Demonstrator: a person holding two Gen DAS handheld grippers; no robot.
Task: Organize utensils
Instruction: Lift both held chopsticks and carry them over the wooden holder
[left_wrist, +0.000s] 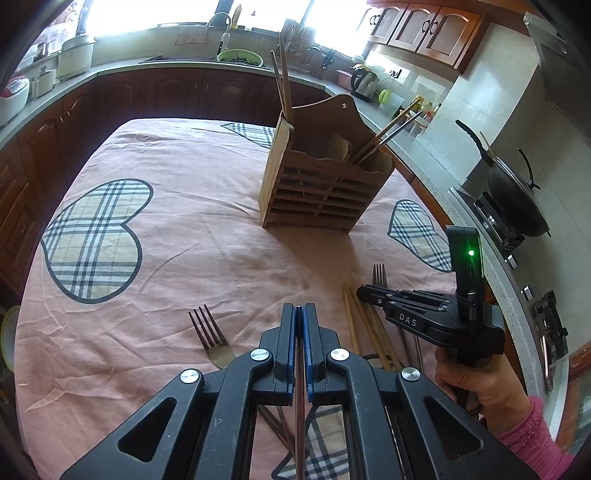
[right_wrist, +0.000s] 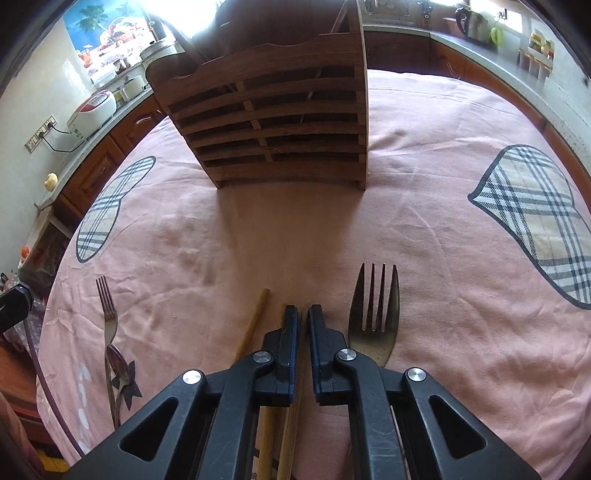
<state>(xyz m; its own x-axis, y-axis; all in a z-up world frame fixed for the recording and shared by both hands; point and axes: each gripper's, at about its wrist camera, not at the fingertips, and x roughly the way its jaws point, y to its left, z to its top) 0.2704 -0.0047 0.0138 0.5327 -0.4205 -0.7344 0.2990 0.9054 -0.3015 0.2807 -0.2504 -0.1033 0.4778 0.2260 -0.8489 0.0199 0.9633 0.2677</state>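
Left wrist view shows the left hand-held gripper (left_wrist: 300, 308) low in the frame, its blue-padded jaws pressed together on a thin dark chopstick (left_wrist: 300, 424) that runs down between them toward the camera. Just left of it a fork (left_wrist: 212, 338) lies on the pink cloth of the bench (left_wrist: 184, 229), tines pointing away. To the right, a person's hand (left_wrist: 472, 384) in a pink sleeve holds the right hand-held gripper (left_wrist: 364, 291), which reaches over a loose group of pale wooden chopsticks (left_wrist: 352, 325) and a second fork (left_wrist: 379, 275). Right wrist view looks along that gripper (right_wrist: 303, 314): its jaws are nearly together with a pale chopstick (right_wrist: 295, 417) lying in the narrow slot between them, though whether the pads actually press it is unclear. Another pale chopstick (right_wrist: 253, 325) lies just left of the fingers, and the wide fork (right_wrist: 373, 314) just right, tines away. Farther left on the cloth are a slim fork (right_wrist: 107, 310) and a spoon (right_wrist: 118, 363). Beyond, near the middle of the bench, stands the slatted wooden utensil holder (left_wrist: 314, 184), upright, with several chopsticks leaning out of its compartments. Kitchen cabinets, a sink and a wok on the stove lie behind.
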